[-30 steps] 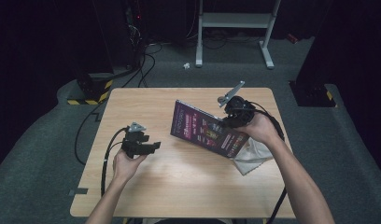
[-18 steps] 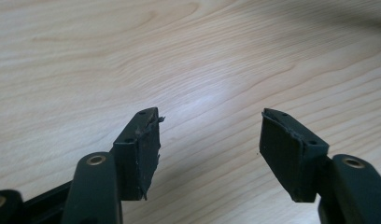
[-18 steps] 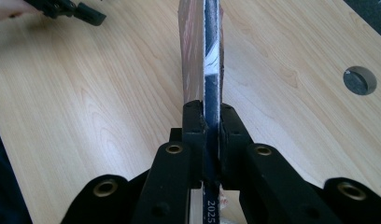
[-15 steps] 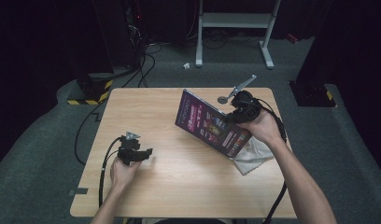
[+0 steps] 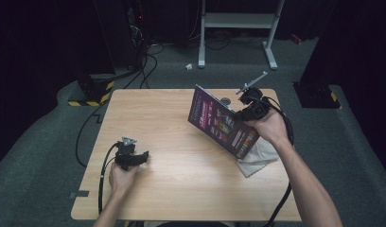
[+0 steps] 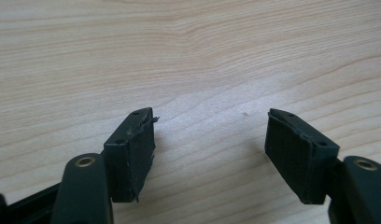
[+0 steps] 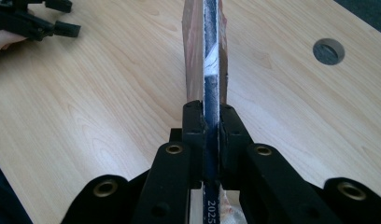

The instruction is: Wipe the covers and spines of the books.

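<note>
A: Step in hand?

B: Lifting the booklet (image 5: 223, 124) off the table (image 5: 172, 189). Right gripper (image 5: 250, 109) clamped tight on its far right edge, jaws narrow with the edge pinched between them, seen edge-on in the right gripper view (image 7: 211, 70). Standing tilted on its near corner, right of centre, just above the cloth (image 5: 258, 159).

A: And the left gripper (image 5: 143, 157)?

B: Resting low at the near left of the table, well apart from the booklet. Jaws wide, just been opening further, nothing between them but bare wood (image 6: 207, 135).

A: Next move?

B: Probably carrying the booklet clear or laying it flat somewhere else. Calls for a steady wrist, since thin pages held by one edge tend to sag and swing. Could also bring the left across to support the free edge. Only a guess.

A: Count?

B: One booklet. One cloth, partly under it. Two grippers. One round hole (image 5: 225, 100) in the table behind the booklet.
</note>
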Demonstrator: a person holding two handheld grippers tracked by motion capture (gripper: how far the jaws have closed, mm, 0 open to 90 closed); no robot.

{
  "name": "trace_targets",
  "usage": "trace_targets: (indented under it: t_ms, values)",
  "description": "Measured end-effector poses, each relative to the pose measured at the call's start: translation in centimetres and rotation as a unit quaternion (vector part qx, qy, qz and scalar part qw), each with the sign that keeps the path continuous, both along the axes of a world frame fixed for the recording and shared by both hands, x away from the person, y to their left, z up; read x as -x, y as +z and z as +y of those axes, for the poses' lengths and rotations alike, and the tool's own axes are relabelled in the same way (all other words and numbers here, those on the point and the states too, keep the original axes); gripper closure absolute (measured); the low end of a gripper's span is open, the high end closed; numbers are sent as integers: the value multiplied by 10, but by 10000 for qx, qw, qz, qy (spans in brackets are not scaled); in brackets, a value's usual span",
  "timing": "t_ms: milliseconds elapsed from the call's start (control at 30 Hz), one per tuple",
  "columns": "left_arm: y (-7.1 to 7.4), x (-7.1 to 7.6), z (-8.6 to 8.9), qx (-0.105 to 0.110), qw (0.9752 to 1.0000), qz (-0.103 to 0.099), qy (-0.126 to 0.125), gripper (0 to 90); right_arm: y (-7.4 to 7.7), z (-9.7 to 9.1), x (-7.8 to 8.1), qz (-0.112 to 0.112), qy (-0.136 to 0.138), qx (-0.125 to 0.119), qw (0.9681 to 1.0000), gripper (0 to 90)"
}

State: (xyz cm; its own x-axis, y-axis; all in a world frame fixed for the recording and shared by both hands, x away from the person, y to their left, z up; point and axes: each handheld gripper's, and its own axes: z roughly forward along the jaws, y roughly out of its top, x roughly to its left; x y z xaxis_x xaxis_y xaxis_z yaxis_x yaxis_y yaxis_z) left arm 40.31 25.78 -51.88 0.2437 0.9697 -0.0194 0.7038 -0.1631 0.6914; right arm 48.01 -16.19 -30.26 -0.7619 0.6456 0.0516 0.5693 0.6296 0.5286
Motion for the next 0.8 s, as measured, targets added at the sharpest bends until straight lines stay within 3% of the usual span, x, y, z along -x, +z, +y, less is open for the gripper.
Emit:
trace_targets:
  t_ms: [33,133,367,633,800]
  values:
    - [-3,2,0,-82,9999,-123,14,324,0,-1,0,12,-46,0,10000,834]
    - [-8,7,2,4,9992,-392,48,309,0,-4,-3,67,-245,-31,9997,834]
    - [-8,8,4,-20,9992,-374,127,287,2,-12,-13,190,-782,-132,9967,834]
    - [-8,8,4,-20,9992,-378,131,286,-3,-7,-26,295,-1155,-149,9928,834]
    - [-8,8,4,-22,9992,-376,131,286,-8,-4,-33,249,-1302,-126,9911,834]
